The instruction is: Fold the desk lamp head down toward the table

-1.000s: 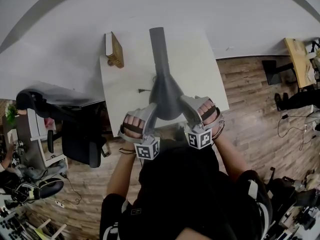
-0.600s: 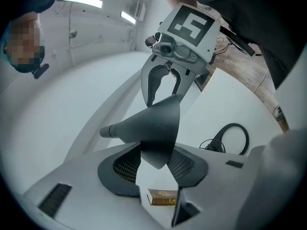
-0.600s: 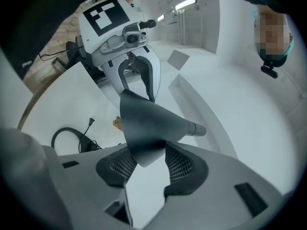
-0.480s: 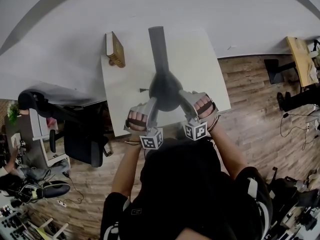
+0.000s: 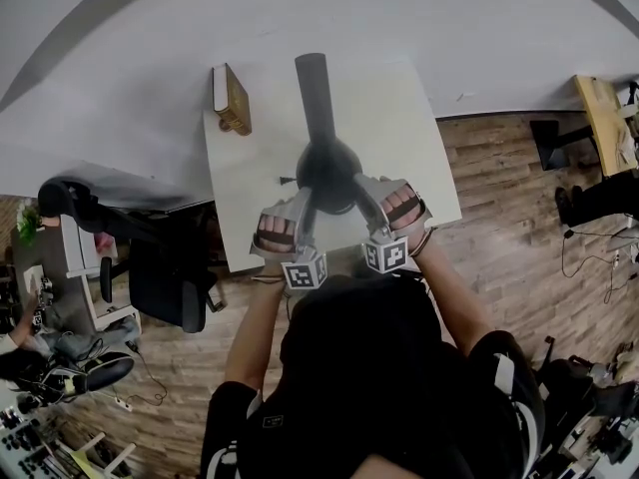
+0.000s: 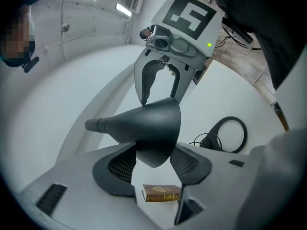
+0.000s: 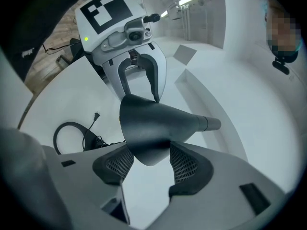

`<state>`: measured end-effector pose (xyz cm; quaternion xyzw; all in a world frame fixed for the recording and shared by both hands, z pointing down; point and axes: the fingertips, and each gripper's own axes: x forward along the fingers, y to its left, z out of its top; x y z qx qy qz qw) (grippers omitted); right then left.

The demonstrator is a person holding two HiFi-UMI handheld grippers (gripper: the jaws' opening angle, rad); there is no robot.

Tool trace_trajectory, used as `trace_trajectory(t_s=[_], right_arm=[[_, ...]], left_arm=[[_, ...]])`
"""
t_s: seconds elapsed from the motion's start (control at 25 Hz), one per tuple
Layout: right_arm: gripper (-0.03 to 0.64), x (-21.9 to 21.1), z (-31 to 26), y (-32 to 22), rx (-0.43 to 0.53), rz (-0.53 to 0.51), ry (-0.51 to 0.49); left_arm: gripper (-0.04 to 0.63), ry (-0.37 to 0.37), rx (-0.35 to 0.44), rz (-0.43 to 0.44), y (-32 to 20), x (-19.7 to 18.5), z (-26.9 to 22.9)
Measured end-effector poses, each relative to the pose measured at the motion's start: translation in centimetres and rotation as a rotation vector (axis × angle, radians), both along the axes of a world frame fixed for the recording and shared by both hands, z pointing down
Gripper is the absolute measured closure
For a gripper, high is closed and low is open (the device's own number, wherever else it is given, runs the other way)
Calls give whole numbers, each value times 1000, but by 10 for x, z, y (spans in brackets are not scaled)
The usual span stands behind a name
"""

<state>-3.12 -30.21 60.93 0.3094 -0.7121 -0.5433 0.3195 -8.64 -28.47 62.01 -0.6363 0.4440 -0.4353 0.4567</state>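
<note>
Lamp head (image 5: 327,176), a dark grey cone, hangs over the near middle of the white bench (image 5: 399,118), clear of the surface. Its narrow neck runs into the lamp arm (image 5: 315,93), which reaches toward the far side of the bench in the head view.

My left claw (image 5: 306,206) comes at the cone from its left and my right claw (image 5: 361,194) from its right. The two face each other across it, both pointing roughly level. Each carries its marker cube at the near end, just above my dark sleeves.

Both claws have just been opening. In the left gripper view the cone's wide rim sits between my two mesh pads (image 6: 121,166), which stand spread to either side of it, released rather than clamped. The right gripper view shows the same, with its pads parted wider. I cannot tell whether any pad brushes the rim.

A small brown book (image 5: 233,98) lies at the far left corner of the bench, well apart from the lamp. A black power cord (image 7: 67,133) lies looped on the bench to the right of the cone, its plug (image 7: 96,115) loose beside the loop. A black office chair (image 5: 165,277) stands on the wooden floor (image 5: 519,198) off the bench's left side.
</note>
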Motion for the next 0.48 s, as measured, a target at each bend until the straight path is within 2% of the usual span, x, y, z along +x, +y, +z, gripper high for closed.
trace_trajectory(t_s=[0.2,0.32,0.4,0.48], right_arm=[[374,0,3,2,-43,-13,-3],[353,3,5,7,-115,-17,-10],[347,10,3,12,-188,-3,-56],[348,20,-2,18,-289,11,-137]], left_arm=[[365,5,-25,-2,0,3,-1],[284,27,-98,11,5,5,6],[267,81,-175,7,11,3,11],[267,181,-273,-12,19,-1,15]])
